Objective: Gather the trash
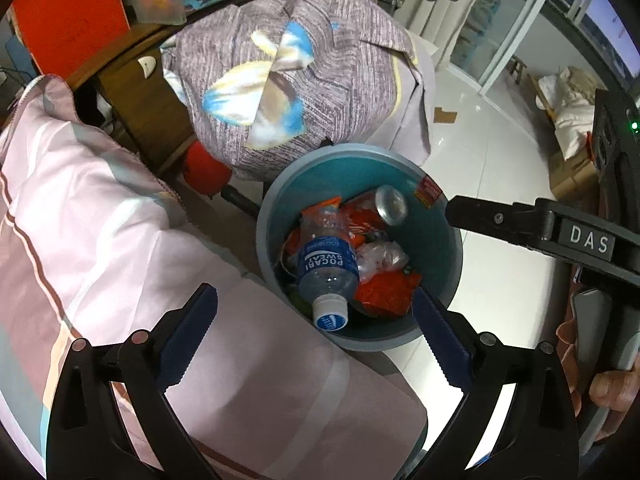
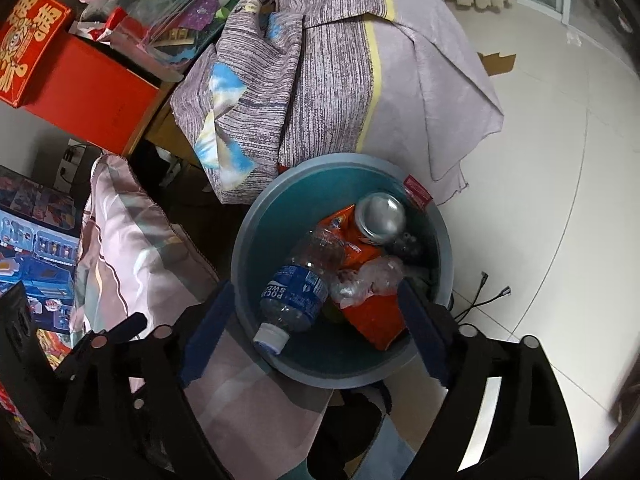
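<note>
A blue-grey bin (image 1: 320, 174) with a teal inside stands on the floor below both grippers. In it lie a clear Pocari Sweat bottle (image 1: 328, 268) with a white cap, a silver can (image 1: 391, 205), orange wrappers (image 1: 386, 292) and crumpled clear plastic (image 1: 380, 256). My left gripper (image 1: 312, 300) hangs open over the bin's near rim with nothing between its blue pads. The right wrist view shows the same bin (image 2: 276, 200), bottle (image 2: 294, 292) and can (image 2: 380, 216), and my right gripper (image 2: 316, 292) is open and empty above them. One of its black fingers (image 1: 500, 218) reaches in from the right in the left wrist view.
A pink striped pillow (image 1: 100, 220) lies against the bin's left side. A purple cloth bundle (image 1: 300, 80) stands behind it. Red boxes (image 2: 80, 92) and clutter fill the back left. White tiled floor (image 2: 540, 200) spreads to the right, with cables (image 2: 484, 296) and a cardboard scrap (image 2: 496, 62).
</note>
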The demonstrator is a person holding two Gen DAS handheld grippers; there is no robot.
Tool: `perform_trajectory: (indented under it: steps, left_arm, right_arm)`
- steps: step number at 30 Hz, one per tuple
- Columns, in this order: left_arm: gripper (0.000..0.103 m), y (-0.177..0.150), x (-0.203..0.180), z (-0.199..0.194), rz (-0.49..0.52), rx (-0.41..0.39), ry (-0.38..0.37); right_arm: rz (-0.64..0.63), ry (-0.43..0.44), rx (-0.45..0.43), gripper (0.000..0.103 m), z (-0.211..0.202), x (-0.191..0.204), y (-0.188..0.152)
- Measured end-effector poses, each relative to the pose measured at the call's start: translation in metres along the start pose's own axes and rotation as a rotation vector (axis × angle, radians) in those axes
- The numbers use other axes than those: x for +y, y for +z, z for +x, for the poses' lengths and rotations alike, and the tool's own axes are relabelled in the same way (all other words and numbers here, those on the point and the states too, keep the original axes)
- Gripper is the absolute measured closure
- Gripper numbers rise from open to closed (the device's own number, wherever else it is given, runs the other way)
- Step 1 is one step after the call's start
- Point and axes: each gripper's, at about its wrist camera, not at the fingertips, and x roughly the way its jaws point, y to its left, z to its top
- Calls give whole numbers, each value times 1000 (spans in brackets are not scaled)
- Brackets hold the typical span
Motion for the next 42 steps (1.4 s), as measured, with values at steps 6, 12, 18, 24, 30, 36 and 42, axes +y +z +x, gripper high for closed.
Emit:
perform_trajectory:
  steps: [6, 12, 18, 24, 30, 36, 42]
  left_arm:
    - [5, -13, 6, -17, -42, -3, -42]
    - [5, -37, 15, -38, -70, -3, 5]
    - [4, -66, 32, -62, -135, -23, 38]
    - [4, -93, 44, -84, -186, -55, 61]
    - [4, -113, 47, -97, -211, -75, 73]
    - [4, -130, 49, -107, -225, -101, 92]
    - [4, -144, 51, -113, -235, -114, 114]
  right_arm:
    - [-64, -5, -32, 7, -24, 15, -20]
    - [-169, -43, -47, 7, -47, 36, -46]
    - [-255, -86, -82, 7, -71, 51, -75]
    - [-325, -157, -101, 7, -83, 61, -102]
    - [-363, -185, -115, 7, -89, 66, -127]
    - [-378, -165, -115, 7, -90, 69, -140]
    - [-382, -157, -114, 7, -90, 70, -146]
